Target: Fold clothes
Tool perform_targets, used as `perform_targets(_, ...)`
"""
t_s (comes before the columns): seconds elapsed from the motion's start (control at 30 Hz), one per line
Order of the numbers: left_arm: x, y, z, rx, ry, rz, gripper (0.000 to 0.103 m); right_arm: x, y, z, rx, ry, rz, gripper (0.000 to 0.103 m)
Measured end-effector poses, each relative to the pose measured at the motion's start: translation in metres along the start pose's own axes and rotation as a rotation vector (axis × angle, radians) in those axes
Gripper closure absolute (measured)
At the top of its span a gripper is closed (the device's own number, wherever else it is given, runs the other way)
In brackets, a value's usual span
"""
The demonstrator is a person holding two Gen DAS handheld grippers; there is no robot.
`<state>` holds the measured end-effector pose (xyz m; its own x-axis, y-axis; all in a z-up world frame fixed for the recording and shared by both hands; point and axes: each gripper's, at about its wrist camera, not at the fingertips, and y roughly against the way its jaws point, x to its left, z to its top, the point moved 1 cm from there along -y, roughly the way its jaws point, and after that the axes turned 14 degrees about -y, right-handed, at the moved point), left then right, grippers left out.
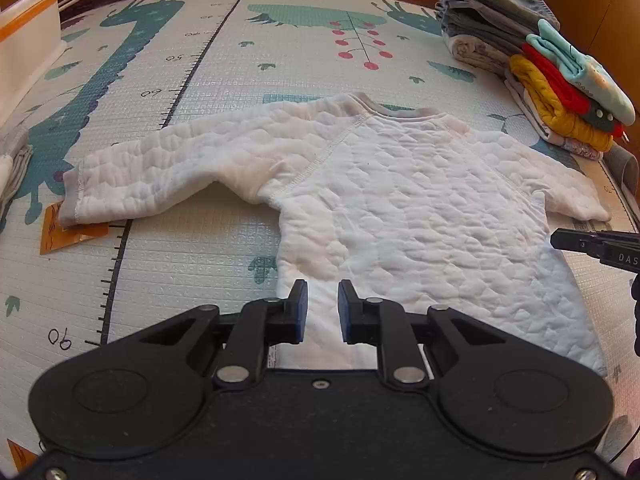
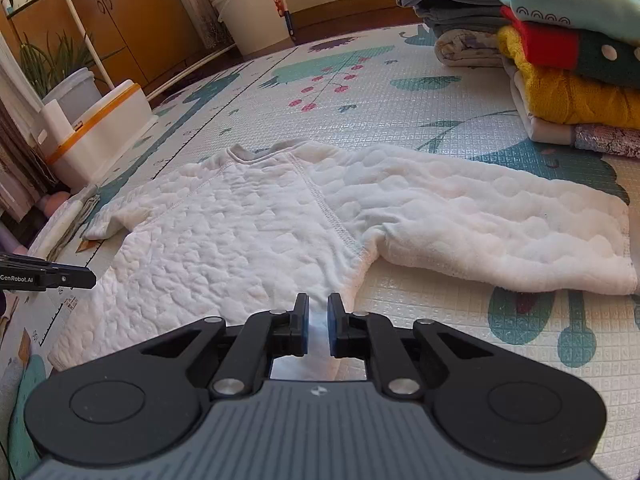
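Both our grippers, left (image 1: 322, 308) and right (image 2: 318, 322), sit slightly open (holding nothing) over the shirt's (image 1: 400, 208) hem, collar straight ahead.

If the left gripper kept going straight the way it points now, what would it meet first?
Most likely the white quilted top. The left gripper is open, low over the hem near its left corner, pointing up the body toward the neckline. Whether the fingers already touch the cloth cannot be told.
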<state>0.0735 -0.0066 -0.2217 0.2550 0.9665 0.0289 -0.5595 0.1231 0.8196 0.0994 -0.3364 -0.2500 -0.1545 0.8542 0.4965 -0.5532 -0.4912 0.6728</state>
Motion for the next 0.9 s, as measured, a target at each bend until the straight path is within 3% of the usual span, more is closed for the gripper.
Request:
perform_targets(0.03,-0.003,0.005,-0.007,0.002,-0.013,-0.002,0.087,0.003,0.007,-0.002,0.011,0.022,0.004,0.09)
perform_targets(0.13,-0.008,-0.012,-0.025,0.107,-0.019,0.012,0.087,0.011,0.017,-0.012,0.071,0.085,-0.006,0.09)
perform_targets(0.2,-0.01,-0.019,-0.031,0.134,-0.024,0.018,0.087,0.01,0.006,-0.027,0.135,0.139,-0.065,0.09)
perform_targets(0.3,-0.012,-0.022,-0.031,0.119,-0.032,0.021,0.087,0.007,0.006,-0.03,0.132,0.146,-0.088,0.091)
perform_targets(0.4,0.002,-0.022,-0.014,0.21,-0.038,-0.057,0.086,0.005,0.008,-0.031,0.115,0.133,-0.094,0.086)
perform_targets(0.47,0.016,-0.008,0.003,0.123,-0.038,-0.007,0.086,0.009,0.015,-0.03,0.088,0.137,-0.075,0.085)
perform_targets(0.6,0.07,-0.008,0.032,0.037,0.103,0.128,0.086,0.021,0.021,-0.029,0.066,0.157,-0.046,0.084)
perform_targets(0.8,0.147,-0.04,0.047,0.016,0.404,0.203,0.086,0.037,0.012,-0.04,0.108,0.191,0.001,0.083)
perform_targets(0.83,0.153,-0.05,0.048,0.035,0.397,0.211,0.086,0.038,0.009,-0.044,0.123,0.2,-0.005,0.081)
perform_targets(0.9,0.153,-0.073,0.052,0.108,0.254,0.262,0.086,0.038,0.004,-0.051,0.14,0.221,-0.016,0.079)
